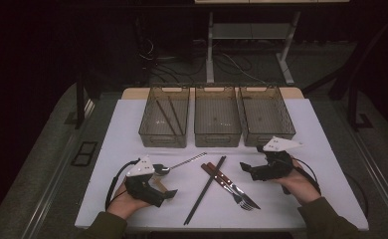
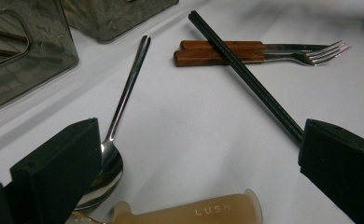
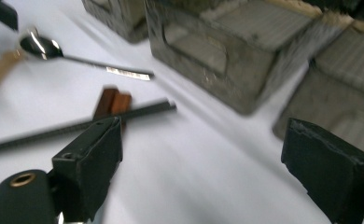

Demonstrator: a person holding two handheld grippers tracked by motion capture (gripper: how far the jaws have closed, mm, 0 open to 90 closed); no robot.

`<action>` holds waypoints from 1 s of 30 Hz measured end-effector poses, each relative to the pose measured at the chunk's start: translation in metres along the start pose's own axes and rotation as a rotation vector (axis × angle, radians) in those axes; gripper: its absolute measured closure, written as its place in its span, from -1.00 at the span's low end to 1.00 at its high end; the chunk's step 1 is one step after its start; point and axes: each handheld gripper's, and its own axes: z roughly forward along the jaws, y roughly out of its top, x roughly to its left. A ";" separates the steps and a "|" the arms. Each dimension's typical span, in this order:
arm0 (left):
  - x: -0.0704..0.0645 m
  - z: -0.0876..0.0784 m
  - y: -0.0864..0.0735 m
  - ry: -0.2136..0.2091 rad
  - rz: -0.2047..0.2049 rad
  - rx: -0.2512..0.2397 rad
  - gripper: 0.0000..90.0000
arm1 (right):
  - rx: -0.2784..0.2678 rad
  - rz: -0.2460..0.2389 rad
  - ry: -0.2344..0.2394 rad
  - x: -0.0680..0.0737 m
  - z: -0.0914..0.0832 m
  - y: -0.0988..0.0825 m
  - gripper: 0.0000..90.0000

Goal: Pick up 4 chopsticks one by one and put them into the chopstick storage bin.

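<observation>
A steel spoon [image 1: 179, 163] lies on the white table [image 1: 127, 129], its bowl close to my left gripper [image 1: 168, 193]. In the left gripper view that gripper [image 2: 199, 154] stands open over bare cloth, with the spoon [image 2: 124, 98] beside its left jaw and a tan handle [image 2: 194, 212] just below. A pair of black chopsticks [image 1: 205, 189] lies slanted across two wood-handled forks [image 1: 229, 184]. Just right of the forks, my right gripper [image 1: 244, 167] points left. The right gripper view shows it [image 3: 203, 158] open with nothing between its jaws, the chopsticks [image 3: 77, 123] ahead to the left.
Three smoky clear bins stand in a row at the back: the left bin [image 1: 164, 134] holds two dark chopsticks [image 1: 167, 117], then the middle bin [image 1: 217, 137] and right bin [image 1: 266, 134]. The table's front edge runs close to the person's forearms.
</observation>
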 end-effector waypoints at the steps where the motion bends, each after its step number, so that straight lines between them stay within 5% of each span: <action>1: 0.000 0.000 0.000 0.000 0.000 0.000 -1.00 | -0.001 0.001 -0.006 -0.001 -0.002 -0.005 -0.72; 11: -0.002 -0.001 0.002 0.009 -0.001 0.000 -1.00 | -0.043 0.020 -0.031 -0.012 -0.029 -0.035 -0.71; 17: -0.004 -0.001 0.005 0.021 -0.002 0.004 -1.00 | -0.020 0.025 -0.013 -0.014 -0.035 -0.048 -0.70; 22: -0.009 0.003 0.010 0.007 0.007 0.008 -0.75 | 0.026 0.016 -0.017 -0.012 -0.040 -0.060 -0.70; 30: -0.022 0.022 0.025 -0.035 -0.004 0.001 -0.32 | 0.024 0.015 -0.028 -0.011 -0.038 -0.059 -0.70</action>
